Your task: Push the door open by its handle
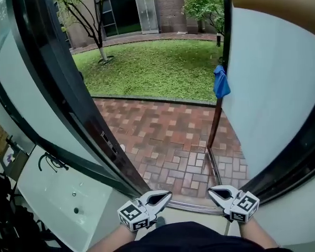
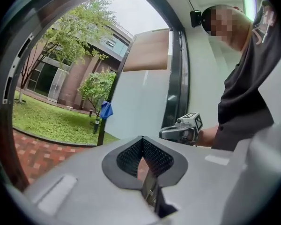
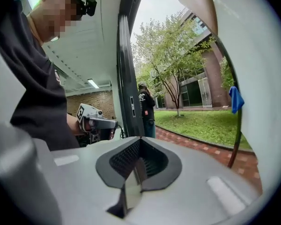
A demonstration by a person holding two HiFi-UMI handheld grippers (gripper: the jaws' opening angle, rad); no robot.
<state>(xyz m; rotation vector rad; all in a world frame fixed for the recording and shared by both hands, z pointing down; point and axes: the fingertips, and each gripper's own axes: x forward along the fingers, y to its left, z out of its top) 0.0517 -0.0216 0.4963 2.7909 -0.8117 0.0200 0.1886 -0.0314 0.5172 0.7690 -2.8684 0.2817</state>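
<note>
Already the door (image 1: 68,104) stands swung wide, its dark frame running from 10 o'clock down to 6 o'clock in the head view, with brick paving (image 1: 168,135) and lawn (image 1: 152,67) showing through the gap. A second glazed leaf (image 1: 273,88) fills 3 o'clock. A black fitting (image 1: 51,163) on the pale panel at 8 o'clock may be the handle, though I cannot tell for sure.

Both tools sit low at 6 o'clock, apart from the door and from each other. The left gripper (image 1: 158,198) has its jaws fully together with nothing between them, and the right gripper (image 1: 220,194) is likewise closed and empty.

With neither tool touching the door, a spring closer or a gust could swing it back toward the threshold. Closed jaws could only push, not grip, so a push on a smooth handle might slide off and hit the glass. A person (image 3: 147,109) stands just outside by the door's edge at 12 o'clock in the right gripper view. A harder shove could carry the door into them.

No bin, box or other container shows in any view—only a blue cloth (image 1: 221,82) hanging on a pole at 2 o'clock.
</note>
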